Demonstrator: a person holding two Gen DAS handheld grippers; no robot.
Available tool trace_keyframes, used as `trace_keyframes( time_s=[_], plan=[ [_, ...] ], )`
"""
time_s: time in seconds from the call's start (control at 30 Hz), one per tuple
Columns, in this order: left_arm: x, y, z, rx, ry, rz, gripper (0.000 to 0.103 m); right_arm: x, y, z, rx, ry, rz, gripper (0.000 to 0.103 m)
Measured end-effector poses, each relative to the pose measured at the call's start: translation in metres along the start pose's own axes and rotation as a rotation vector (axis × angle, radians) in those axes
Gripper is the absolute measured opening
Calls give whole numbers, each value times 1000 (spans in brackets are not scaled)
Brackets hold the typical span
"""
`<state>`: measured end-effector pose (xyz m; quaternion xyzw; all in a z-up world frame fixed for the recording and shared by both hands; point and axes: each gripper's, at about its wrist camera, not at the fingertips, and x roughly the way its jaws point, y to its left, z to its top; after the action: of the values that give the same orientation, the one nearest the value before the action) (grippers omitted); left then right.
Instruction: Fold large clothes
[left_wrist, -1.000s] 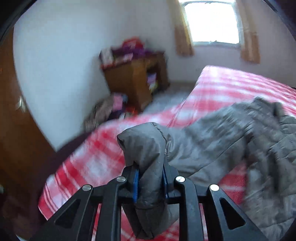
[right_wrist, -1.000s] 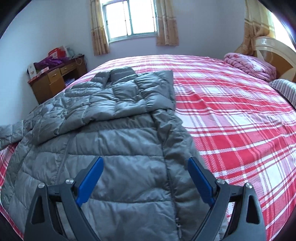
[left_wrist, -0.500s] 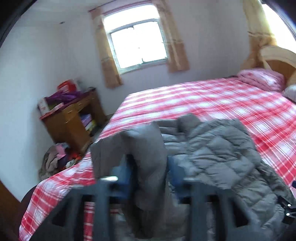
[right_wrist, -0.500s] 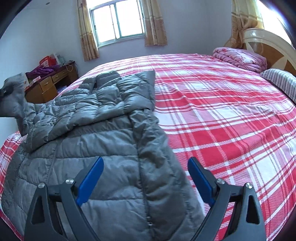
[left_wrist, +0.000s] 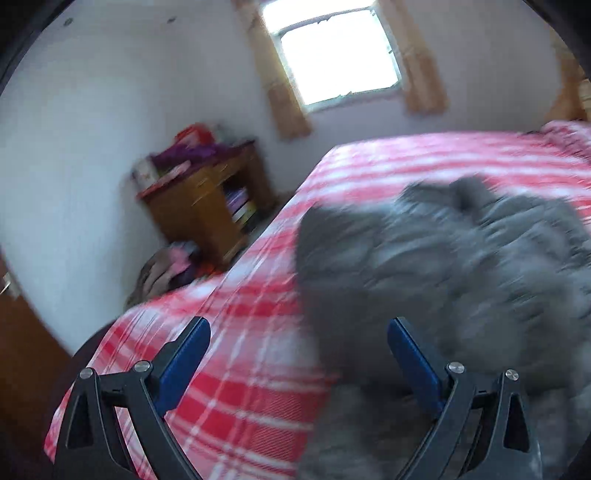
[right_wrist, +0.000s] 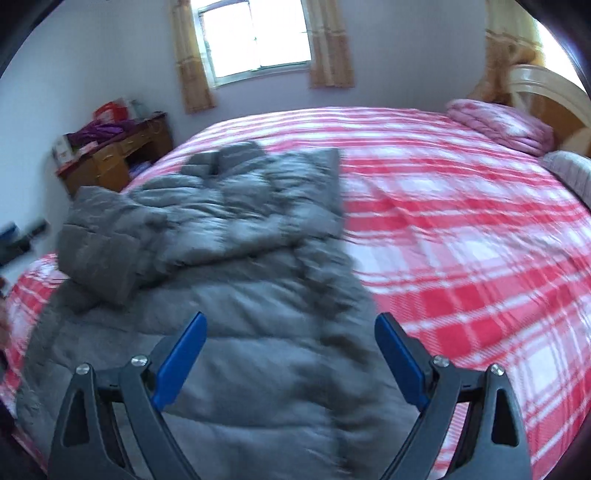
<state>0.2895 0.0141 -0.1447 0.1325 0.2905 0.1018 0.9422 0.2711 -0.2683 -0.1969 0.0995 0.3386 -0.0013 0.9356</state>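
A grey quilted puffer jacket (right_wrist: 236, 280) lies on the red and white plaid bed (right_wrist: 461, 229). Its left sleeve (right_wrist: 99, 243) rests folded back across the jacket's left side. In the blurred left wrist view the jacket (left_wrist: 461, 280) fills the right half. My left gripper (left_wrist: 297, 354) hovers at the jacket's left edge, jaws opening wide, its blue pads (left_wrist: 184, 363) pressing on nothing. My right gripper (right_wrist: 290, 349) hangs open above the lower part of the jacket, pads clear of the cloth.
A wooden desk (right_wrist: 114, 158) with piled things stands against the left wall, with clothes heaped on the floor (left_wrist: 166, 269) beside it. A pink folded quilt (right_wrist: 502, 123) and a headboard (right_wrist: 546, 96) are at the bed's far right. A curtained window (right_wrist: 258, 40) is behind.
My left gripper let go of the grey sleeve and its jaws spread wide. The sleeve now lies on the jacket. The left hand swung back toward the bed's left edge. The right gripper stayed open.
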Motion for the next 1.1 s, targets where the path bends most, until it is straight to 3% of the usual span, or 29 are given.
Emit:
trace_keyframes(
  time_s=[0.17,0.37,0.43,0.5,0.6,0.7,0.9,1.1],
  plan=[
    [46,17,-31,-62,132,76,97,17,51,26,-72,7,104,94],
    [85,24,-58,-93,232,113,97,64,100,39,-101,105,202,94],
    [89,29,-63,-127,250,92,97,81,112,36,-107,141,209,80],
    [88,37,-65,-160,253,77,97,97,120,30,-110,207,240,41],
    [87,39,-67,-169,248,68,97,95,126,23,-135,196,234,19],
    [86,38,-68,-164,242,79,97,82,120,23,-154,156,200,14],
    [84,35,-67,-152,238,93,97,57,71,32,-99,85,87,14],
    [83,34,-66,-136,246,93,97,66,44,29,-65,130,43,17]
  ],
)
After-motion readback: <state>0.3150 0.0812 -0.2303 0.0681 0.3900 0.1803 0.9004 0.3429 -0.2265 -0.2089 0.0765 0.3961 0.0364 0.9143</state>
